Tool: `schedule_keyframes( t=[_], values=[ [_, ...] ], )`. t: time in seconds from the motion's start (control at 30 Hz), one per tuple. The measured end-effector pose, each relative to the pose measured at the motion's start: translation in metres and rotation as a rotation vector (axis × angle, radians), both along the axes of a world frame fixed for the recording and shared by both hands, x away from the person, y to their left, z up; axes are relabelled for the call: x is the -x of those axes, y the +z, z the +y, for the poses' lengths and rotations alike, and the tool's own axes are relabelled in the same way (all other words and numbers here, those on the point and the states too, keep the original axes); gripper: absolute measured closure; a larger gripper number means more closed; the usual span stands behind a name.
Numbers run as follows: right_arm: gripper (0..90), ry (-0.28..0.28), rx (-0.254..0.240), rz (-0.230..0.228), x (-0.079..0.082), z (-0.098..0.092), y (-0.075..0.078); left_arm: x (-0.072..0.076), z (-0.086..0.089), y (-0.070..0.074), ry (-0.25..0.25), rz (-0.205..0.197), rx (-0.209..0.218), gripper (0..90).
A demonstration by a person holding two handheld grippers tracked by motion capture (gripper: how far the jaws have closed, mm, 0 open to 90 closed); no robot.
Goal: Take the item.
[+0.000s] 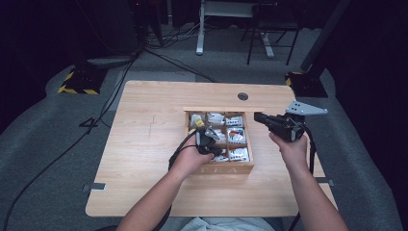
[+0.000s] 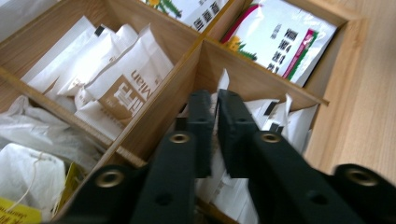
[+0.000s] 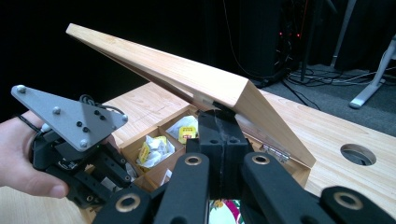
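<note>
Tea box (image 1: 219,168) sits on the worktop (image 1: 144,159) just in front of you, slightly right of centre, its lid (image 3: 196,79) raised and its compartments filled with sachets. At the left of the high view, your left hand-held gripper (image 1: 206,137) reaches down into the box over the middle column. In the left gripper view its jaws stand nearly together inside one compartment, clenched on the upper edge of a white sachet (image 2: 217,93) that rises between them. The neighbouring compartment to the left holds white and brown sachets (image 2: 121,88); the far one holds a green and pink packet (image 2: 285,42). At the right, your right hand-held gripper (image 1: 262,118) sits at the box's right rear corner. In the right gripper view its jaws are clenched on the edge of the lid, holding it tilted up over the box.
</note>
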State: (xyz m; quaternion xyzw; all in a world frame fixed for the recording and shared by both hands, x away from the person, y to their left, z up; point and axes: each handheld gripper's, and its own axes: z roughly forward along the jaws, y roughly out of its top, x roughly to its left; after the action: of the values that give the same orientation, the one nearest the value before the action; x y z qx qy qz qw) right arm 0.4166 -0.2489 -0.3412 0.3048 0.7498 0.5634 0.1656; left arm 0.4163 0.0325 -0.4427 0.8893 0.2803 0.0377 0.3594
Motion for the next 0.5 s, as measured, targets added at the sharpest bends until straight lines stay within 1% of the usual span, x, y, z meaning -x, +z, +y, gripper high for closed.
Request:
schedule_keyframes(
  t=[0.03,0.13,0.2,0.3,0.37,0.4,0.43,0.47,0.5],
  values=[
    [90.0,0.004,-0.005,0.004,0.000,0.000,0.000,0.000,0.000,-0.001,-0.003,0.005,-0.001,89.7],
    [90.0,0.006,-0.010,0.008,-0.001,-0.001,0.000,0.000,0.000,-0.001,-0.010,0.005,-0.007,90.0],
    [90.0,0.007,-0.009,0.008,-0.001,-0.001,0.000,0.001,0.000,0.000,-0.019,-0.002,-0.012,90.0],
    [90.0,0.007,-0.009,0.008,-0.001,-0.001,0.000,0.001,0.001,0.002,-0.019,-0.011,0.002,90.0],
    [90.0,0.007,-0.011,0.009,-0.001,-0.001,0.000,0.001,0.003,0.006,-0.020,-0.026,0.015,90.0],
    [90.0,0.007,-0.011,0.009,-0.001,-0.001,0.000,0.001,0.003,0.006,-0.020,-0.026,0.015,90.0],
    [90.0,0.007,-0.010,0.008,-0.001,-0.001,0.000,0.001,0.004,0.008,-0.024,-0.038,0.030,90.0],
    [90.0,0.007,-0.010,0.008,-0.001,-0.001,0.000,0.001,0.004,0.008,-0.024,-0.038,0.030,90.0],
    [90.0,0.007,-0.010,0.010,-0.001,-0.001,0.000,0.001,0.004,0.009,-0.026,-0.047,0.036,90.0]
  ],
)
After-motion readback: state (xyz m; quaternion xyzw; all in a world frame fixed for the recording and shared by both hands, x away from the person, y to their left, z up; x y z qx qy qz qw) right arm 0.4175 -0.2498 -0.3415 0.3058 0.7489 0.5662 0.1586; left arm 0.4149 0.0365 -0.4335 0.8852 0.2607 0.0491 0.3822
